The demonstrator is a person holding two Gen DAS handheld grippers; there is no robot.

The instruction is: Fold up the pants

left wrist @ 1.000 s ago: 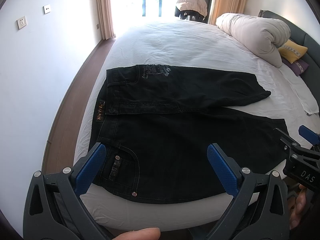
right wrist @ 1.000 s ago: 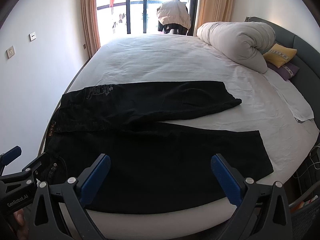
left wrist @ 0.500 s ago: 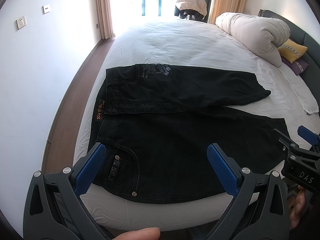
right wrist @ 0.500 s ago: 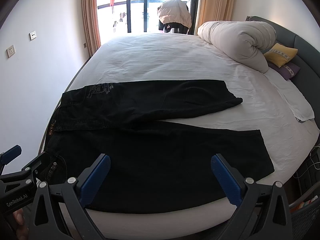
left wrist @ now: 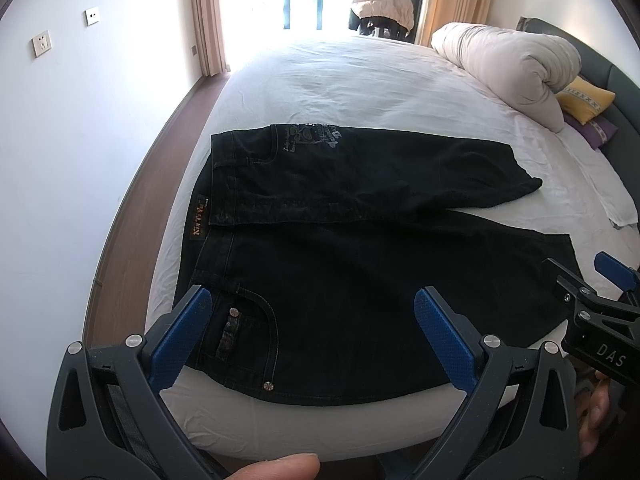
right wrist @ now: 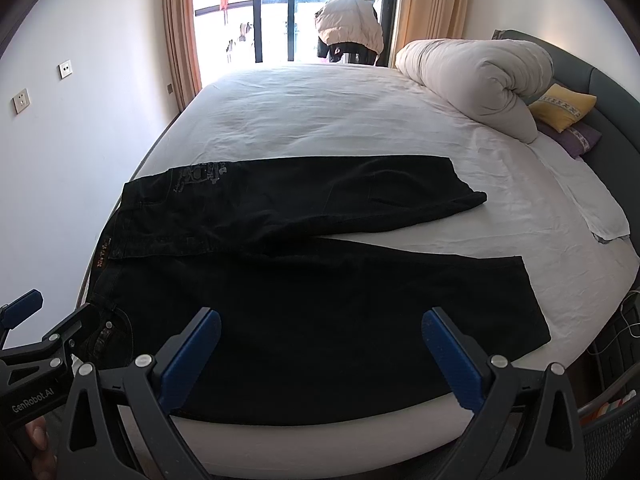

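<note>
Black jeans lie flat on the white bed, waistband at the left, both legs running right; they also show in the right wrist view. The far leg ends short, the near leg reaches the bed's near right edge. My left gripper is open and empty, hovering above the near waist pocket and the near bed edge. My right gripper is open and empty above the near leg. Each gripper shows at the edge of the other's view.
A rolled white duvet lies at the bed's far right, with a yellow pillow and a purple one beside the dark headboard. A folded white cloth lies at the right edge. A wall runs along the left; a window and chair stand beyond.
Both grippers have drifted slightly; the view of the jeans has barely shifted. Nothing was grasped or let go.
</note>
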